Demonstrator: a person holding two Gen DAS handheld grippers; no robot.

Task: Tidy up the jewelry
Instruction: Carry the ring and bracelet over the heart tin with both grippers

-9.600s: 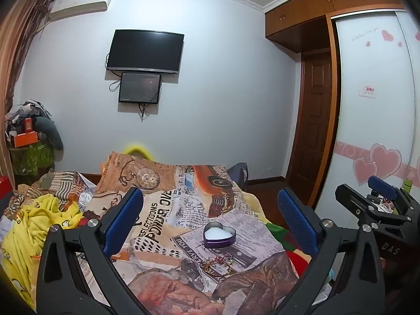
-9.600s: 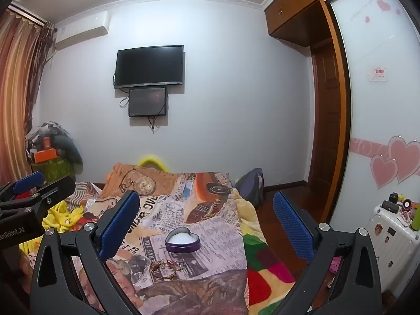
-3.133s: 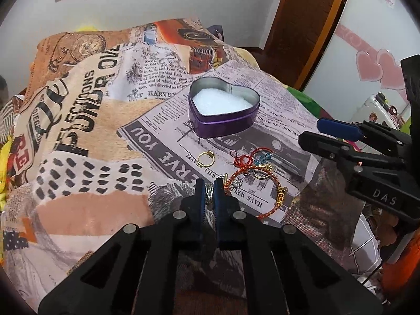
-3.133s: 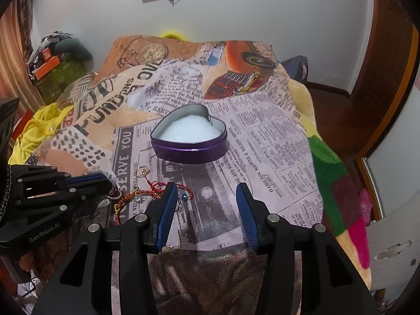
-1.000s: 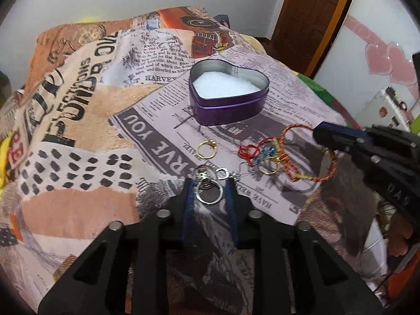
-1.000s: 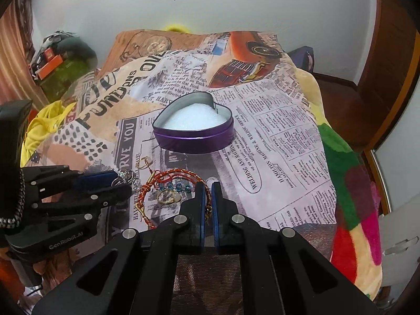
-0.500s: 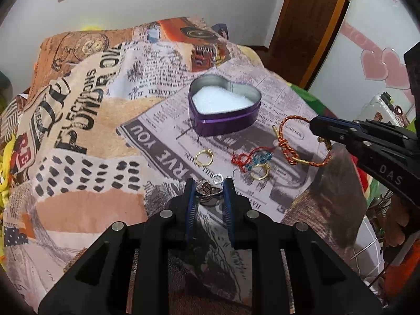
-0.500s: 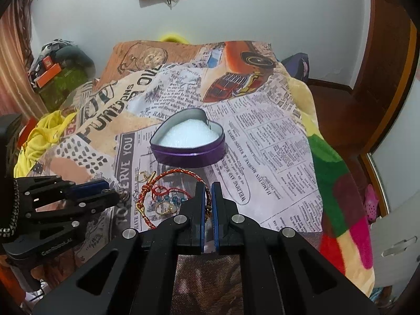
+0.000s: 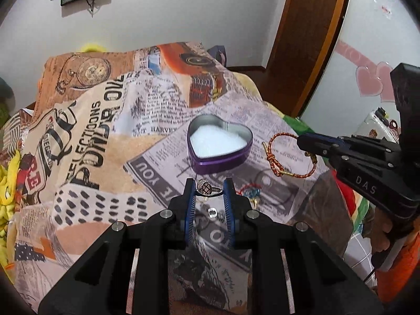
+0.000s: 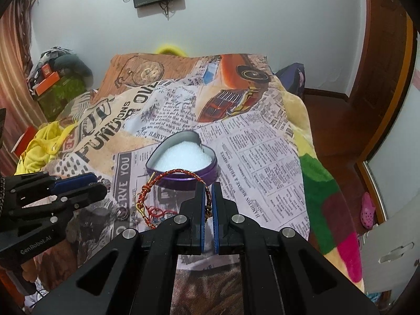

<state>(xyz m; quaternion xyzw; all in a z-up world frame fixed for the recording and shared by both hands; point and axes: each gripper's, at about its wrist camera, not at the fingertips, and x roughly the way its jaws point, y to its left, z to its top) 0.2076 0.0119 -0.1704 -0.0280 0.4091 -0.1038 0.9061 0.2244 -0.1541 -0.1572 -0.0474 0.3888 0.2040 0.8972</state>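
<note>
1. Left wrist view: my left gripper [image 9: 208, 189] is pinching a silver ring [image 9: 207, 189] between its blue pads, just in front of the heart-shaped purple tin [image 9: 220, 144].
2. My right gripper [image 10: 208, 195] is squeezing a red and gold braided bracelet [image 10: 168, 183], holding it in the air beside the tin.
3. More jewelry [image 9: 249, 193] is lying on the newspaper-print blanket [image 9: 105, 131], near the tin.
</note>
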